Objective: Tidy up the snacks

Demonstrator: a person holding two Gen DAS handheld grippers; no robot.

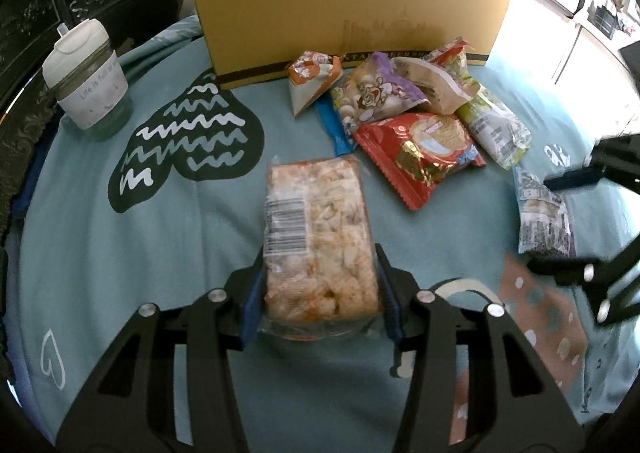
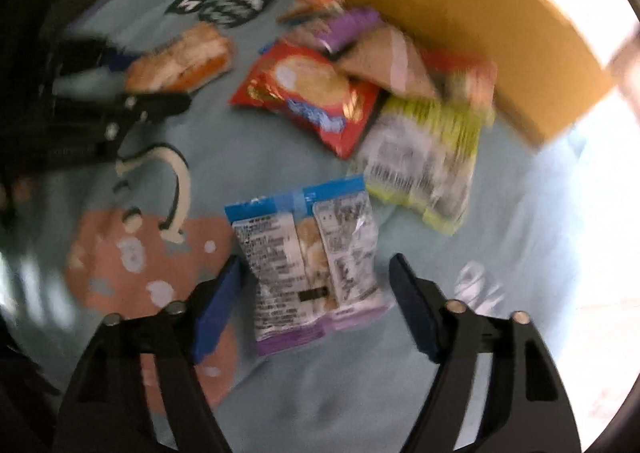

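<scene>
We have the rice-cracker bar (image 1: 320, 237) clamped in our left gripper (image 1: 320, 293), low over the teal cloth (image 1: 120, 253). Our right gripper (image 2: 316, 301) stands spread around the blue-topped packet (image 2: 312, 261), seemingly not gripping it, though blur hinders judging. The snack pile (image 1: 404, 109) by the yellow box (image 1: 344, 5) remains unsorted.

A tall yellow cardboard box (image 1: 348, 9) stands at the back of the teal cloth-covered table (image 1: 160, 237). A heap of foil snack packets (image 1: 404, 113) lies just before it. A lidded white cup (image 1: 86, 81) stands far left.
</scene>
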